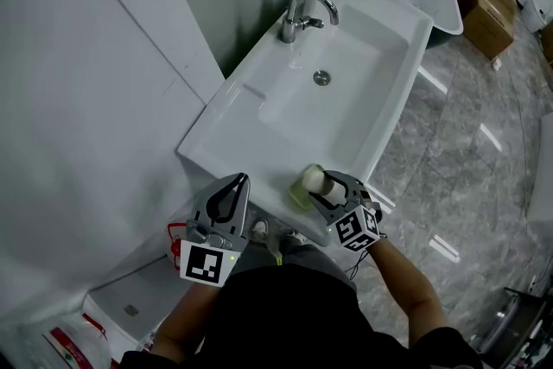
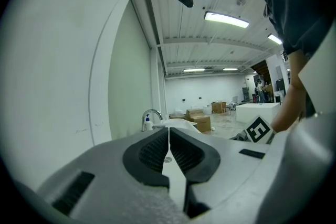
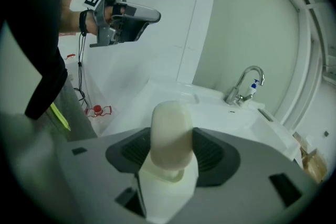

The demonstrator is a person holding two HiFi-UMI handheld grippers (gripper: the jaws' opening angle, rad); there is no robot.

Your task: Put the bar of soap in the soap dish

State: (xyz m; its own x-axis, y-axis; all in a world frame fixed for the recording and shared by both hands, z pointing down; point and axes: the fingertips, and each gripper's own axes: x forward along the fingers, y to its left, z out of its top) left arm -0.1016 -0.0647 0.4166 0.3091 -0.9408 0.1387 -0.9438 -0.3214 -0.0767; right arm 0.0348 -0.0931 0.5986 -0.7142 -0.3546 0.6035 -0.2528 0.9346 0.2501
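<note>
**A:** Obs.: right gripper (image 1: 321,183) is clamped on the bar of soap (image 1: 312,179). The bar stands on end between the fingers (image 3: 218,153), with the pads on its two broad sides and its rounded top poking out past the tips. It hangs at the front rim of the sink (image 1: 216,143), just ahead of the person.

**B:** And the dish?

**A:** There's a pale greenish piece (image 1: 299,198) just beside and below the bar, at that same rim. I read it as the soap dish. From here I can't tell whether bar and dish already touch.

**B:** How would you finish the step?

**A:** Judgement only. Centre the bar over the dish's hollow and tip it so a broad face goes down, not the end. Lower until it bears, then ease the fingers apart. Soap is slick, so a hard squeeze could squirt it out. Letting go too early could send it sliding into the basin. Draw back along the line of the fingers so the pads don't drag it off.

**B:** Left gripper?

**A:** Left gripper (image 1: 240,182) is idle, its fingers clenched on nothing. It's held off the sink's front left corner, well apart from the soap. It could steady the dish if the dish skids.
</note>
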